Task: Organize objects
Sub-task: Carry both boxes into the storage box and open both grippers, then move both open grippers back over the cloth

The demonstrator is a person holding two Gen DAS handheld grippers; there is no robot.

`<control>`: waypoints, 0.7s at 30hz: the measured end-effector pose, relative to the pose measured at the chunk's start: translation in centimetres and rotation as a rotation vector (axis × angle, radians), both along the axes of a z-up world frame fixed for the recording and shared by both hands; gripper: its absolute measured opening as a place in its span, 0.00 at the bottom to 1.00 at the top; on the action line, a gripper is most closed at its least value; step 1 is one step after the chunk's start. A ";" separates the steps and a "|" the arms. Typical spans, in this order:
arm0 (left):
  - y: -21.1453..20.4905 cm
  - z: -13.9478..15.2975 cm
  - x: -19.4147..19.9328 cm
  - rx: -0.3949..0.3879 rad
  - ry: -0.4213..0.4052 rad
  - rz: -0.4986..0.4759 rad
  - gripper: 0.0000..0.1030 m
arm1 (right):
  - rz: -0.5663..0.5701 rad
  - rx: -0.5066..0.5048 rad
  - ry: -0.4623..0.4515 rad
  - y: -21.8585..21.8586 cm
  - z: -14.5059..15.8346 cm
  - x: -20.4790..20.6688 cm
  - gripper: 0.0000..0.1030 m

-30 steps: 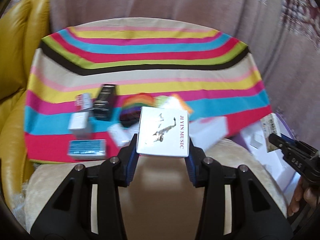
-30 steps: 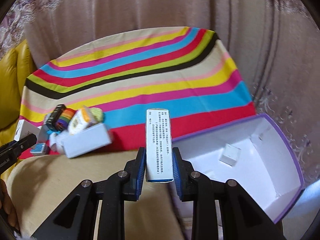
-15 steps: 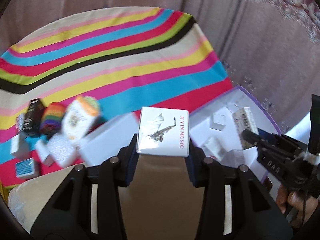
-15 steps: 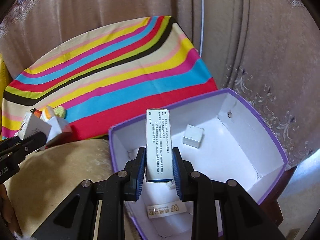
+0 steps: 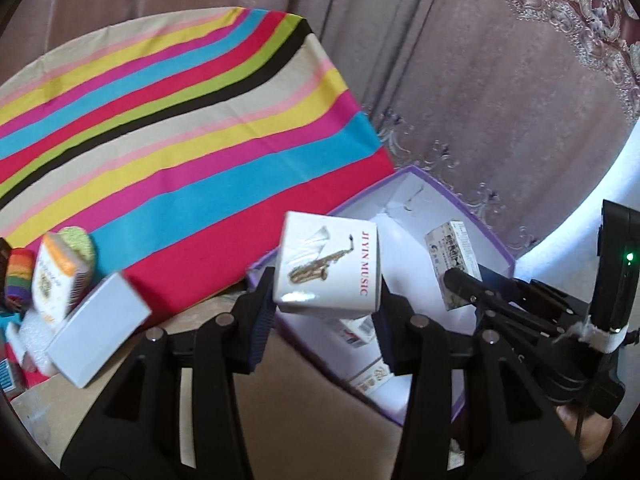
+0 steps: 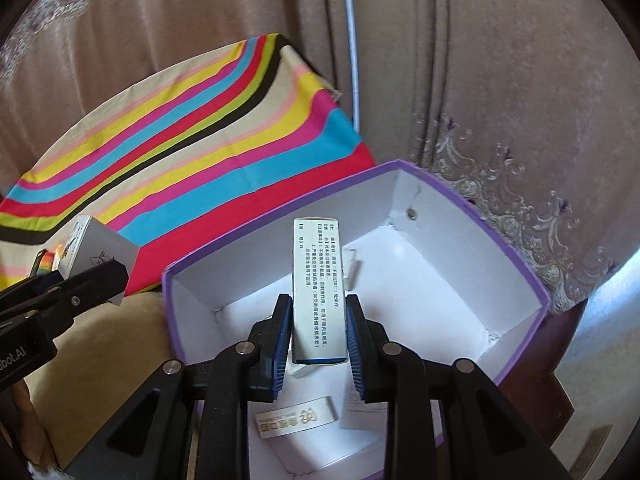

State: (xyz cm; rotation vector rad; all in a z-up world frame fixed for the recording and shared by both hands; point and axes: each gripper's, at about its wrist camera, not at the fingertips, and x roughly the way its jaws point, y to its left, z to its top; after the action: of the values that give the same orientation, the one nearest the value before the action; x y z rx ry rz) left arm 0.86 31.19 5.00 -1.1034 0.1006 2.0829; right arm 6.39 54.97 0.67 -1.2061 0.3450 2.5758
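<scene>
Left wrist view: the left gripper [image 5: 326, 312] points down over the near corner of an open purple box [image 5: 486, 236] with a white inside. Its jaws have just been opening, and a white carton printed with a saxophone and "JIYIN MUSIC" [image 5: 326, 270] sits tilted between the blue pads [image 5: 260, 320]; whether the pads touch it cannot be told. At the right, the right gripper [image 5: 454, 280] reaches over the box, pinching a narrow printed carton [image 5: 450, 258]. More small cartons lie on the box floor. At the left, on a striped cloth [image 5: 192, 128], lie a plain white box [image 5: 98, 342], an orange-and-white carton [image 5: 56, 280] and a rainbow-striped item [image 5: 18, 276].

Right wrist view: the right gripper [image 6: 318, 340] is pressed together on a tall, narrow carton with printed text [image 6: 318, 284], held upright above the open purple box [image 6: 520, 264]. Below it, on the white floor, lies a flat carton with gold lettering [image 6: 298, 416]. At the left edge, the left gripper [image 6: 92, 276] holds its white carton [image 6: 102, 250] near the box's left wall, above the striped cloth [image 6: 180, 128].
</scene>
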 end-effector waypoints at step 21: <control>-7.6 2.1 -0.2 0.030 0.055 0.233 0.88 | 0.126 0.190 0.104 -7.0 3.4 -0.5 0.82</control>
State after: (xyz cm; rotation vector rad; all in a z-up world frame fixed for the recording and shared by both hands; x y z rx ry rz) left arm 0.62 23.62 7.11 -1.0829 -0.0335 2.3139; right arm 5.90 48.00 4.08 -1.0620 0.0439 2.7124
